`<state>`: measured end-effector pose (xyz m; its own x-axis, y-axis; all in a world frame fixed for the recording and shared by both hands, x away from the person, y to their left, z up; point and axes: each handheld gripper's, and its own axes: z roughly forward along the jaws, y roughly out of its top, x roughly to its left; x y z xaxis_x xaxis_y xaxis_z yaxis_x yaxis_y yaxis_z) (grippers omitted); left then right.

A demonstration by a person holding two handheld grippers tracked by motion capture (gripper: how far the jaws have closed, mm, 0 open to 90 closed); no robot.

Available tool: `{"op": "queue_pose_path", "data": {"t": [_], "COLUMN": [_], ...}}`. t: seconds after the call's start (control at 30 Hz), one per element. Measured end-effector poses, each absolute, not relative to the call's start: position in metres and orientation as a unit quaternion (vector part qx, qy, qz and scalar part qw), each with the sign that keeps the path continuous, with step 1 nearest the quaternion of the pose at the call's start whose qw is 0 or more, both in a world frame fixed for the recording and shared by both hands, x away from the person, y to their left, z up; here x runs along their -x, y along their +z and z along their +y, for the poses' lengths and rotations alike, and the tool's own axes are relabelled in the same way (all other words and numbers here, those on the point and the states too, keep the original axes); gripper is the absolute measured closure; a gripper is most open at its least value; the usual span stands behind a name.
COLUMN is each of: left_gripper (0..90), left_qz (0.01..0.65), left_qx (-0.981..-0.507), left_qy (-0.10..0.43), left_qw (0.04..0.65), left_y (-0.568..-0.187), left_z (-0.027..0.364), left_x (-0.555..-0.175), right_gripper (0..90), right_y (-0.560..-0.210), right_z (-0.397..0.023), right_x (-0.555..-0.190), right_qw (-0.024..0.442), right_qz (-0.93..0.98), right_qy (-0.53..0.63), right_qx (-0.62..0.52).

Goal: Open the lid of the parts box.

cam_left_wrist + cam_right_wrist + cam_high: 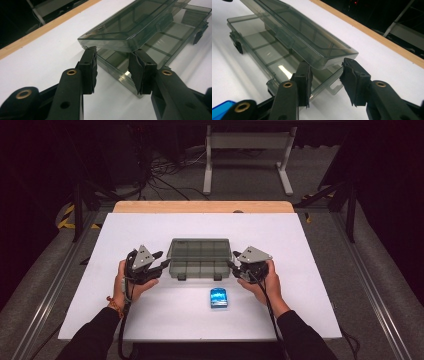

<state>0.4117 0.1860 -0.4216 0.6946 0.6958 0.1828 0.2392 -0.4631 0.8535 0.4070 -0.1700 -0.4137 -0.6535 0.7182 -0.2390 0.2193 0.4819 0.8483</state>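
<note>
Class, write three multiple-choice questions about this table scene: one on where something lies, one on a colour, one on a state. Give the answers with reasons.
1. Where does the small pack lie?
A. inside the box
B. on the white table, nearer the person than the box
C. on the floor

2. What colour is that pack?
A. blue
B. red
C. yellow

3. The lid of the smoky clear compartment box is:
A. latched flat
B. removed
C. lifted partly open

Answers: 1 B, it sits on the table in front of the box; 2 A, blue in the high view; 3 C, both gripper views show the lid raised above the tray.
</note>
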Motion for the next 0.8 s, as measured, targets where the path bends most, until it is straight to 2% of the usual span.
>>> {"op": "queue_pose_path", "data": {"t": [0.43,0.8], "left_gripper": [58.1,61.2], "left_qz": [0.288,0.279], "left_qx": [-0.809,-0.811], "left_qy": [0.278,0.279], "left_qw": [0.431,0.432], "left_y": [-0.4159,-0.4142], "left_z": [0.1857,0.1823], "left_x": [-0.4165,-0.4172], "right_gripper": [69.4,69.8], "right_y": [-0.4072,-0.4072], "right_z": [-0.1685,-0.1673], "right_x": [-0.4069,-0.4060], "right_qw": [0.318,0.320], "right_qz": [0.805,0.806], "right_qy": [0.419,0.417], "right_qx": [-0.274,-0.273]}}
